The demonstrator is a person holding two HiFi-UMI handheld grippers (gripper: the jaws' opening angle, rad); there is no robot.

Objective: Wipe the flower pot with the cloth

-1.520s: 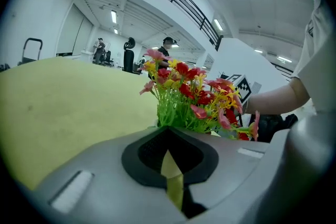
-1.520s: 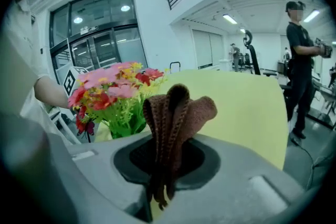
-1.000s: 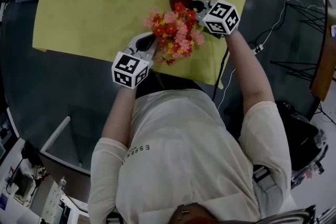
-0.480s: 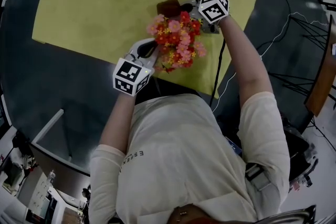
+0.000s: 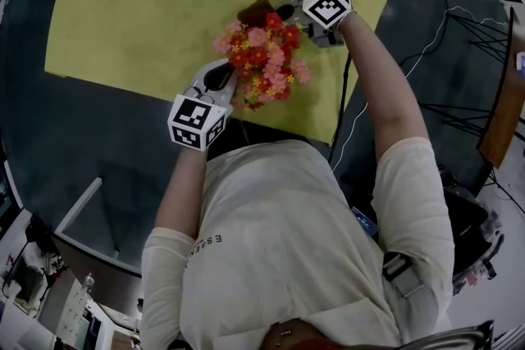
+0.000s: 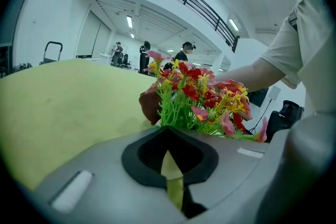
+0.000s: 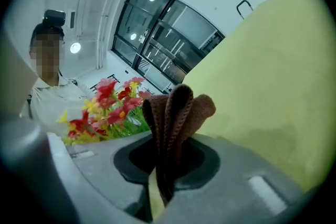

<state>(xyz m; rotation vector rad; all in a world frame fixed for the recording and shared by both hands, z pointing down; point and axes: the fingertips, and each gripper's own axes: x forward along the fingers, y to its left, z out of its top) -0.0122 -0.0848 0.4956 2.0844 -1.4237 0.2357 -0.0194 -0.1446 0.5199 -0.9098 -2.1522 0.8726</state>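
1. Resting at 7 o'clock of the flowers (image 5: 261, 57), the left hand-held gripper (image 6: 168, 136) has its jaws together, with nothing certain between them.
2. The flower pot sits toward 5 o'clock on the yellow surface (image 5: 148, 4), buried under its blooms. No view shows its wall, so how much is wiped cannot be judged.
3. At 1 o'clock of the flowers, the right hand-held gripper (image 7: 160, 176) is clamped on the brown cloth (image 7: 176, 113), just beside the blooms. Contact with the pot is hidden, so the wiping seems unfinished.
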